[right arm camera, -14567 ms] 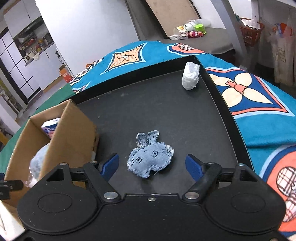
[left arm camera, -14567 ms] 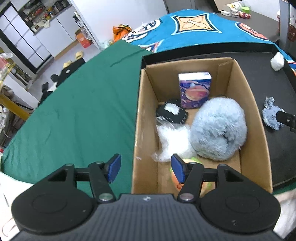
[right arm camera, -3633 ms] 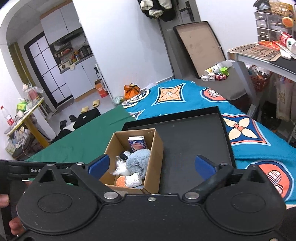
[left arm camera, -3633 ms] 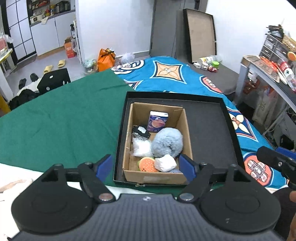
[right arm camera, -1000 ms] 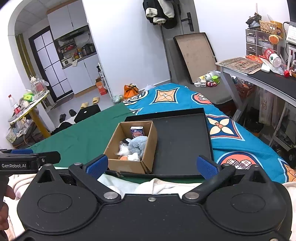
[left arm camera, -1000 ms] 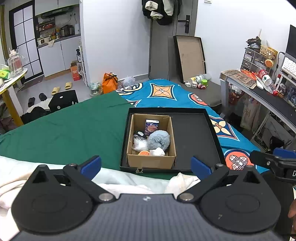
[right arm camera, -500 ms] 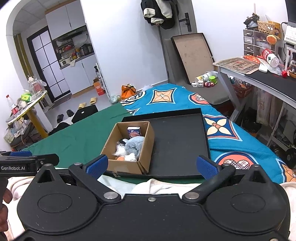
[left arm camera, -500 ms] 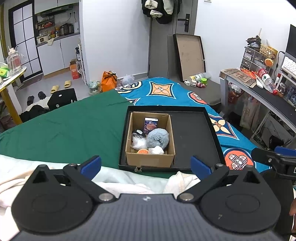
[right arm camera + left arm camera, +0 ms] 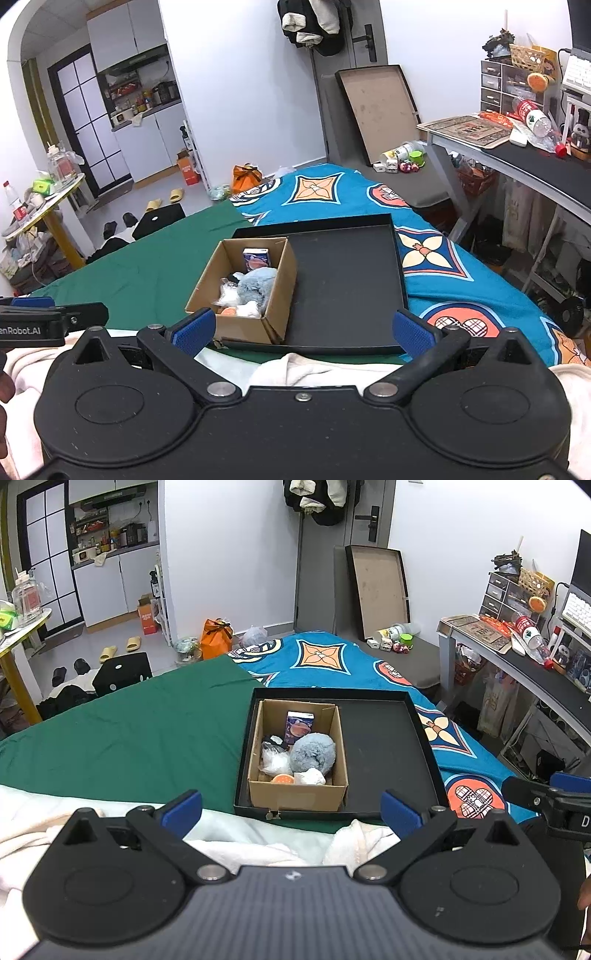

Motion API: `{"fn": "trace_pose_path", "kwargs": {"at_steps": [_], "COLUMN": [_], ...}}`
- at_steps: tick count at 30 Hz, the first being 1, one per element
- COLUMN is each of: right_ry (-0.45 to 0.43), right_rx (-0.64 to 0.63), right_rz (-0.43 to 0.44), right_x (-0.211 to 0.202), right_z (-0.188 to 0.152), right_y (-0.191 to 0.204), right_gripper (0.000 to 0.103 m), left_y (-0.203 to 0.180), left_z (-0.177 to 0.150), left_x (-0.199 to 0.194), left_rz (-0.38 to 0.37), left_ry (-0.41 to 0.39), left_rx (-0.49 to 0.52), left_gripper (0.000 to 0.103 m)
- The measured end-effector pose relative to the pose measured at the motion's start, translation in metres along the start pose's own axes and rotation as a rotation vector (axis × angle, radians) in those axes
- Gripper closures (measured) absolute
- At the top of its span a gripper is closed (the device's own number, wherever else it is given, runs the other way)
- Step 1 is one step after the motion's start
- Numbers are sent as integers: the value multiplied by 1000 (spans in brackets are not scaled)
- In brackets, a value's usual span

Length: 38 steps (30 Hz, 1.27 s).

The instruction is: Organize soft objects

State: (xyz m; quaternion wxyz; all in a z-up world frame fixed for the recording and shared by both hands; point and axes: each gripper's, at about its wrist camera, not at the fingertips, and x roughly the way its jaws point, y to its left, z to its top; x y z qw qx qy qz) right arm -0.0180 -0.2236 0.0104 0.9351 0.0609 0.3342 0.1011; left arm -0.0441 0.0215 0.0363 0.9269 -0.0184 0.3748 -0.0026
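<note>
Both grippers backed off, spread wide and empty

Tray (image 9: 384, 753) now bare; soft items all sit in box (image 9: 299, 797) at its 9 o'clock; sorting looks finished. Left gripper (image 9: 291, 810), right gripper (image 9: 301, 328).

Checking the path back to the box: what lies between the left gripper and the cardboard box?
In the left wrist view, white cloth and the black tray's near rim lie between the left gripper and the box.
</note>
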Motion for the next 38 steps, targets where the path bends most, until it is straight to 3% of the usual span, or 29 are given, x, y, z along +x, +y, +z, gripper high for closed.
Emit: {"fn": "trace_pose_path", "kwargs": {"at_steps": [38], "right_ry": [22], "right_rx": [22], "right_rz": [-15], "right_x": [9], "right_z": [-4], "right_y": [-9], "right_gripper": [0], "left_y": [-10], "left_z": [-2], "left_x": [18], "left_rz": [-29], "left_ry": [10], "left_rx": [11], "left_gripper": [1]}}
